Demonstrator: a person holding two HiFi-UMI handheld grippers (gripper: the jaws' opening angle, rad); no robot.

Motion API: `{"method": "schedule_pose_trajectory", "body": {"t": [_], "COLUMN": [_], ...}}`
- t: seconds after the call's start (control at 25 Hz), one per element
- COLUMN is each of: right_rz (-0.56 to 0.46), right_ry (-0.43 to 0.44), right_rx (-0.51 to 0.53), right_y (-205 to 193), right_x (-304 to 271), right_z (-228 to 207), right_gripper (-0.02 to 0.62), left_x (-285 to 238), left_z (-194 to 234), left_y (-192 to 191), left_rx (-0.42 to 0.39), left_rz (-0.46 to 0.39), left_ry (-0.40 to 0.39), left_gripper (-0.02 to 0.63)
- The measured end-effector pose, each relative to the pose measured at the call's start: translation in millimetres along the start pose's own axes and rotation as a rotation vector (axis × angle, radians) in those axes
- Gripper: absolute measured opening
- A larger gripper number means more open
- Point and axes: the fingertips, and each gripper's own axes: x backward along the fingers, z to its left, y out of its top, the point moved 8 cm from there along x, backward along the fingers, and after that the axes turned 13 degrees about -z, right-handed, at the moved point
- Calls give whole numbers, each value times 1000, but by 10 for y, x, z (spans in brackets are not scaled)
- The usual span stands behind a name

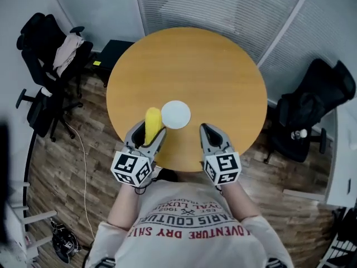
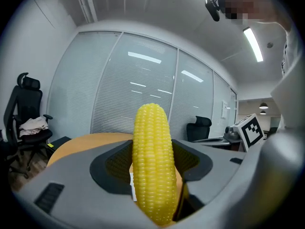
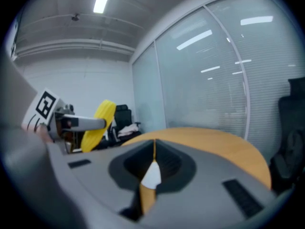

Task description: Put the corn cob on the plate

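A yellow corn cob [image 1: 152,124] stands between the jaws of my left gripper [image 1: 147,132], which is shut on it; in the left gripper view the corn cob [image 2: 152,161] fills the gap between the grey jaws and sticks out past them. A small white plate [image 1: 175,114] lies on the round wooden table [image 1: 212,71] just right of the cob's tip. My right gripper [image 1: 212,135] hovers near the table's front edge, right of the plate, jaws closed on nothing. In the right gripper view the right gripper [image 3: 153,151] points along the table, with the corn cob [image 3: 97,125] off to its left.
Black office chairs stand at the left [image 1: 47,71] and right [image 1: 312,113] of the table. A dark box [image 1: 114,54] sits on the wood floor behind the table's left side. Glass partitions with blinds run along the far side.
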Motion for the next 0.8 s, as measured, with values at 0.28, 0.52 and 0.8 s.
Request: {"method": "schedule_pose_trajectory", "body": {"t": [0.28, 0.52, 0.8], "right_rz": [40, 111, 201], "right_ry": [-169, -301, -381], "right_rx": [-31, -61, -152], "right_y": [-163, -433, -735], "right_x": [-360, -467, -458], "right_z": [-68, -134, -239], "right_gripper": [29, 29, 30], "left_x": [-647, -1018, -1319], "left_z": [519, 763, 832], "left_y": [-347, -901, -1481], "left_rx": [19, 17, 52], "left_rz": [143, 321, 494], "left_ry": [-163, -270, -329], "left_gripper": [281, 281, 281]}}
